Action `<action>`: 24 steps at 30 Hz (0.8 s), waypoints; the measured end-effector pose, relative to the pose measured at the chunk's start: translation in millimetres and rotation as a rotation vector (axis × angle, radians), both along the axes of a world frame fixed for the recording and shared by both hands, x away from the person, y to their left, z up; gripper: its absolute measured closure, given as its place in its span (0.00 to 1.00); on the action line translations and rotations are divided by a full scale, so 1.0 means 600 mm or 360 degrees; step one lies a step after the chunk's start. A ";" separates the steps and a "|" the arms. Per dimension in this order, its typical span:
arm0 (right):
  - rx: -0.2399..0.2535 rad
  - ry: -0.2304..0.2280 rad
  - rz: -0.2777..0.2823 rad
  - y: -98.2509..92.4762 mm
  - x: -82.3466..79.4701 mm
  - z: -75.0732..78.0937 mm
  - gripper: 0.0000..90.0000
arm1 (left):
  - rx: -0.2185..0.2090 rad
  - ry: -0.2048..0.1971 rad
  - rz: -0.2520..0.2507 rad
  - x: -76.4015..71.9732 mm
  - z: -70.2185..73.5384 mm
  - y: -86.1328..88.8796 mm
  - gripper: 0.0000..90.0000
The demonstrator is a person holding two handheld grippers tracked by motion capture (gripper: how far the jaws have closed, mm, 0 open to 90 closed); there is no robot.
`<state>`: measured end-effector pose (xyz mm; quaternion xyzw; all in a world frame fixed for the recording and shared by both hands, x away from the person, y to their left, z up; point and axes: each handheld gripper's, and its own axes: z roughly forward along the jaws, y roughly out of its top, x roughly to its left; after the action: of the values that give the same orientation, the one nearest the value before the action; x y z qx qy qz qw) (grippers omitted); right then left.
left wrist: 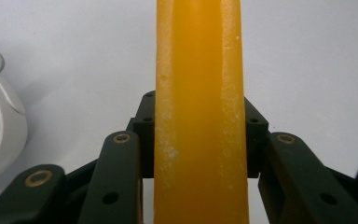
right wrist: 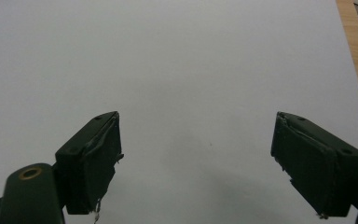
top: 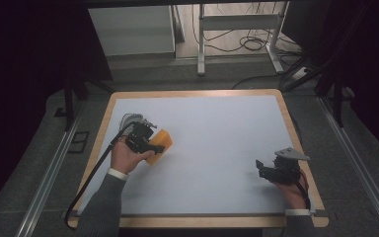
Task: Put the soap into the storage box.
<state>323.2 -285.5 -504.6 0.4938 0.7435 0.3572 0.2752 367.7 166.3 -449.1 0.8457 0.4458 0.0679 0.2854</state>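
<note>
An orange-yellow slab (top: pixel 162 141) is held just above the white table top (top: pixel 217 123) at the left. My left gripper (top: pixel 156 146) is shut on it. In the left gripper view the slab (left wrist: pixel 199 70) runs straight up between the two black jaws, and the left gripper (left wrist: pixel 199 111) presses both of its sides. Near the table's right edge my right gripper (top: pixel 259 168) stands open with nothing between its fingers. In the right gripper view its jaws are wide apart over bare white surface, the right gripper (right wrist: pixel 198 140) pointing across the table.
A rounded white-grey device (top: pixel 130 119) lies just behind the left hand; the same device (left wrist: pixel 0 126) is at the left of the left gripper view. A wooden rim (top: pixel 197 93) frames the white surface. Cables and a metal stand (top: pixel 237 29) are on the floor beyond.
</note>
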 end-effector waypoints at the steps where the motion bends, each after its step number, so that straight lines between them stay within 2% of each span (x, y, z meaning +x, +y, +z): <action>1: -0.0003 0.0001 -0.0002 0.000 0.000 0.000 0.18 | 0.0000 -0.0001 0.0005 0.001 0.000 0.001 0.68; 24: -0.0002 -0.0001 -0.0009 -0.002 0.000 0.000 0.18 | -0.0016 -0.0011 0.0082 0.020 0.017 0.037 0.68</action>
<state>323.2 -286.5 -504.7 0.4955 0.7423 0.3561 0.2767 379.6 188.3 -438.7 0.8322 0.4669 0.0758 0.2893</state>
